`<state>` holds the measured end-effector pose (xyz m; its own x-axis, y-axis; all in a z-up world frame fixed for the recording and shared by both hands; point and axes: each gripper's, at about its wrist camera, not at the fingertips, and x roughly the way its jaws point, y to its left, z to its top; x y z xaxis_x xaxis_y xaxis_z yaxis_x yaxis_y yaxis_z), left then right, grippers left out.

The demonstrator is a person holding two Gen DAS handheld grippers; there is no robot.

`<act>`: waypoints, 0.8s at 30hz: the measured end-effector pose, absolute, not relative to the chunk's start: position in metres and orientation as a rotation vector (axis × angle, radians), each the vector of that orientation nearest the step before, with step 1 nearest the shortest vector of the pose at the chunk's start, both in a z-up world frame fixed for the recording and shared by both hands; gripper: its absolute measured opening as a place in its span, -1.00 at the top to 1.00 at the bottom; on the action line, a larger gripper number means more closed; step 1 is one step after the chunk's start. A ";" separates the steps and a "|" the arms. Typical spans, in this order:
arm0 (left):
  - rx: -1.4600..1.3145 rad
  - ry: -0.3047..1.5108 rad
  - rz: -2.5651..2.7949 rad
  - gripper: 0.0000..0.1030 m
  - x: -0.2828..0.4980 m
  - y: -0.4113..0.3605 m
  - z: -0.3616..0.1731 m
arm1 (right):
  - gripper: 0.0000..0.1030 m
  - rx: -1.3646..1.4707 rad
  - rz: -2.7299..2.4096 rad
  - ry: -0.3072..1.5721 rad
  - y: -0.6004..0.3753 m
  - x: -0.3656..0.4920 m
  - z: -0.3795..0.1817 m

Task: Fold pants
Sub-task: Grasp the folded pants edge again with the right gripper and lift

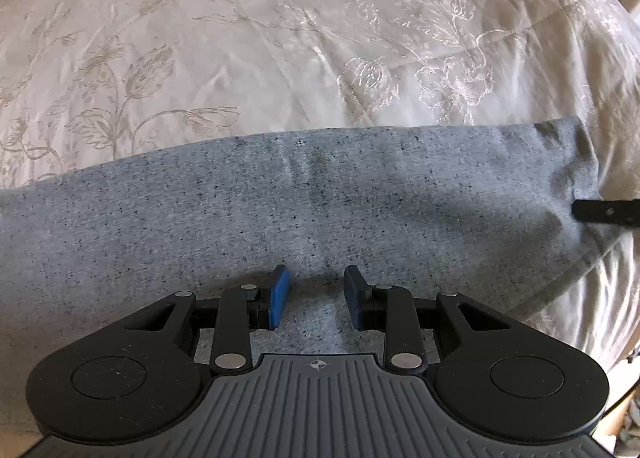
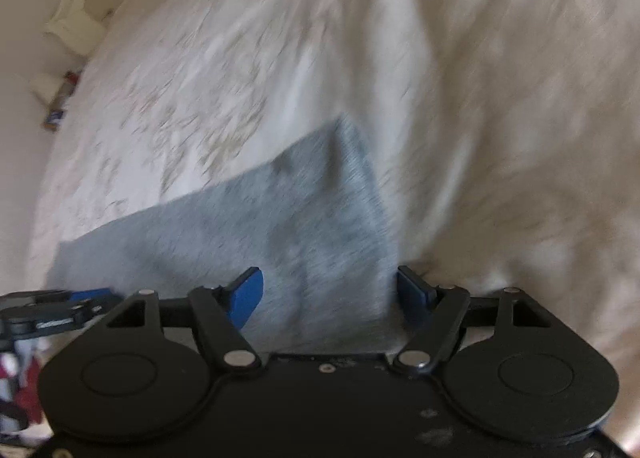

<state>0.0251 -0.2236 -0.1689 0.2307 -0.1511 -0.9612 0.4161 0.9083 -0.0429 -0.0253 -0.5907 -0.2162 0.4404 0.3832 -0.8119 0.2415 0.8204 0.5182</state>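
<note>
Grey heathered sweatpants [image 1: 280,198] are laid flat on a cream floral bedspread [image 1: 240,38], with the long axis running left to right across the left wrist view. One end, with a stitched hem band [image 1: 576,258], is seen at the right; the other end runs out of frame at the left.

The left gripper [image 1: 317,294] is placed over the near edge of the fabric, about midway along the visible length. Its blue pads [image 1: 279,294] are held parted, with cloth seen beneath the gap but nothing pinched between them.

The right gripper [image 2: 328,294] is positioned at the hem end, so that end is judged its to lift. Its jaws are spread wide, and the fabric [image 2: 304,242] is seen between and below them; the view is blurred, yet no clamping is shown. Its dark finger [image 1: 604,211] is glimpsed at the right edge of the left view.
</note>
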 end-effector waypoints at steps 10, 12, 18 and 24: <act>0.202 1.264 -0.346 0.43 0.063 -0.235 -0.174 | 0.77 0.738 0.052 1.020 -0.583 -0.036 -0.189; 0.200 1.250 -0.318 0.43 0.073 -0.239 -0.180 | 0.77 0.749 0.045 0.990 -0.583 -0.042 -0.175; 0.207 1.248 -0.283 0.43 0.095 -0.249 -0.199 | 0.77 0.728 0.054 0.972 -0.569 -0.048 -0.146; 0.217 1.174 -0.323 0.42 0.073 -0.224 -0.165 | 0.77 0.673 0.051 0.978 -0.541 -0.039 -0.113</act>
